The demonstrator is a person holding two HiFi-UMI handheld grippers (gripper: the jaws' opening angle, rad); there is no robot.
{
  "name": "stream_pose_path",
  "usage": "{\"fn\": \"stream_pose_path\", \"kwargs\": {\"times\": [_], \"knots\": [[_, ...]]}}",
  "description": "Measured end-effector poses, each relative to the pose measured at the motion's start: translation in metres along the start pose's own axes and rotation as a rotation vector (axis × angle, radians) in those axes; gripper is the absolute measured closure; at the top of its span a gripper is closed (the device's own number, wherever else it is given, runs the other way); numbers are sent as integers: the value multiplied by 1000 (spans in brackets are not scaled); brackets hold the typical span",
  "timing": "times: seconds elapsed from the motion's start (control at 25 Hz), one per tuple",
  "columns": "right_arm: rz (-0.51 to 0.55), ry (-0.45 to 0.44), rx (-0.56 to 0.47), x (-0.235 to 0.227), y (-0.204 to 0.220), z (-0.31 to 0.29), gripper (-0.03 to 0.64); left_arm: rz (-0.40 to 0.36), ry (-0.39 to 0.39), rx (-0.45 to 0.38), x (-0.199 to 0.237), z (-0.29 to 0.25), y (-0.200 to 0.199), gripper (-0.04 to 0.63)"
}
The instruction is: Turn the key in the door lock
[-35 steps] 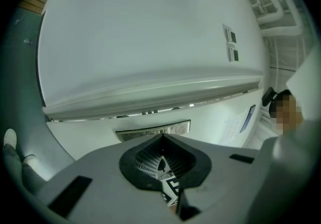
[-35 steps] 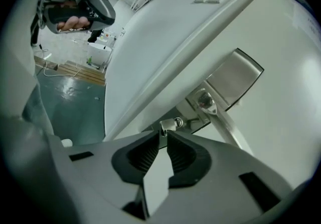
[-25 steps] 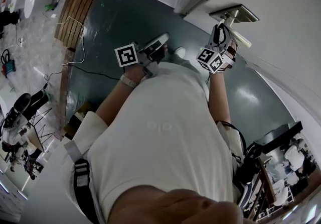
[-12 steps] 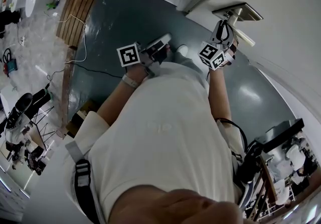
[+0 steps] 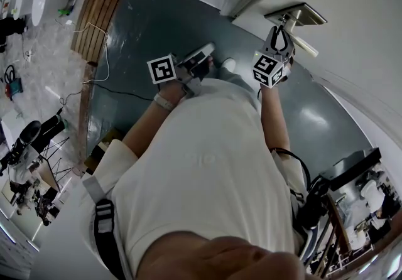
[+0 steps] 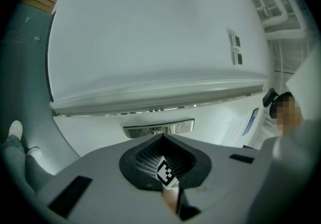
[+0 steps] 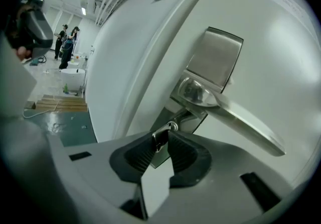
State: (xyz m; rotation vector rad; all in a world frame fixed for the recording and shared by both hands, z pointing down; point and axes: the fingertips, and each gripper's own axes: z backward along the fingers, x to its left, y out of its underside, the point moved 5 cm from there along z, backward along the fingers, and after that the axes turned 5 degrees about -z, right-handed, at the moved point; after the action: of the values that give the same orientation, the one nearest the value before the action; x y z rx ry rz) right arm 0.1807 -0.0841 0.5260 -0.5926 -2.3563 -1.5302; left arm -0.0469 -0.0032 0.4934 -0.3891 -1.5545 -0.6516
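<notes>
Right gripper [image 7: 162, 135]: compared with a second ago in the head view, its marker cube has rolled about the pointing axis while the hand stays at the same spot under the door handle [image 7: 241, 120]. Jaws are closing, with the head of the key [image 7: 159, 140] pinched between the ribbed pads. The key sits in the door lock [image 7: 188, 112], centre of the right gripper view, just below the handle. Judgement: the turn is under way, and whether the bolt has thrown cannot be told.

Left gripper [image 6: 163, 135]: jaws together, nothing between them, held off the door [image 6: 150, 42].

Containers: none at the work site. The lock alone holds anything, namely the key.
</notes>
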Motion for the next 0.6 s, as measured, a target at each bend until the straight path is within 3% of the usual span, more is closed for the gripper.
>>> {"fn": "stream_pose_path", "kwargs": {"times": [0.28, 0.6], "knots": [[-254, -48, -11, -5, 0, -1, 535, -7, -2, 0, -2, -1, -1, 589], [-460, -95, 9, -10, 8, -3, 541, -8, -14, -8, 0, 0, -1, 589]]}}
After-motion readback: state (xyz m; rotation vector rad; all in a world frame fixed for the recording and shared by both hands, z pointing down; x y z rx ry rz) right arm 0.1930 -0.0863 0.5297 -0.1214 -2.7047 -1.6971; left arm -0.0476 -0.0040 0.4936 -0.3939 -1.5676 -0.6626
